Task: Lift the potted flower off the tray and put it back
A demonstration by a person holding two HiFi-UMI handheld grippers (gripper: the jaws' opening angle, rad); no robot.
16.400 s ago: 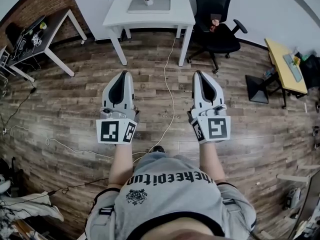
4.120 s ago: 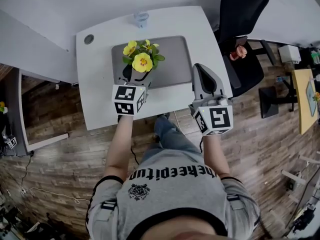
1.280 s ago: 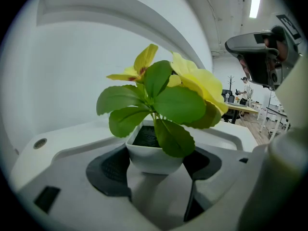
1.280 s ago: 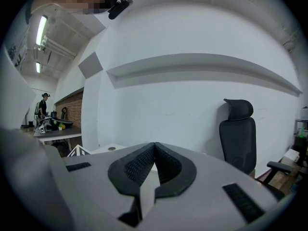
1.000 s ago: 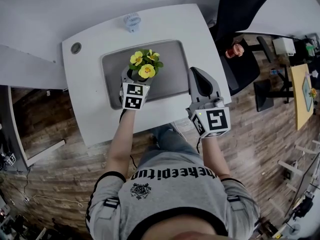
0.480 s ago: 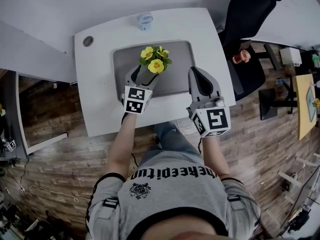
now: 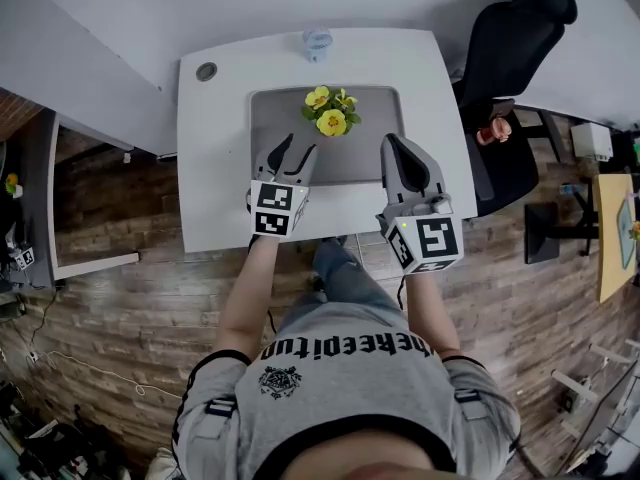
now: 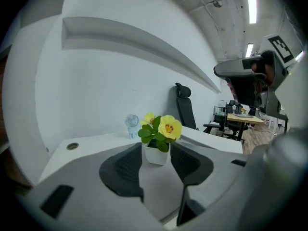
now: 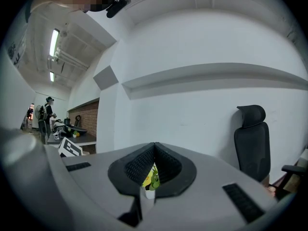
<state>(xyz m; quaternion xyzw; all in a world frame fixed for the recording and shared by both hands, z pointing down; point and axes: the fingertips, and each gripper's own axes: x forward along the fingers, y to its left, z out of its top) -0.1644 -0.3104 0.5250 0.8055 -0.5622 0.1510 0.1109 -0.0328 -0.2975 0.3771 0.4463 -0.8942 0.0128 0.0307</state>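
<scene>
Head view: the potted flower (image 7: 330,118) stood upright in the grey tray (image 7: 275,118) on the white table (image 7: 215,178), a small fan (image 7: 318,43) behind the tray. Left gripper (image 7: 298,148) hovered over the tray's near part, short of the pot, tilted slightly down. Right gripper (image 7: 392,144) was level over the tray's right edge.

Left gripper view: we saw the jaws apart, just been closing, nothing between them; the pot (image 8: 156,154) stood ahead on the tray.

Right gripper view: jaws met at the tips, empty. A yellow-green sliver below them, probably the flower.

Half a second earlier the left jaws flanked the pot; since then they had backed off.
</scene>
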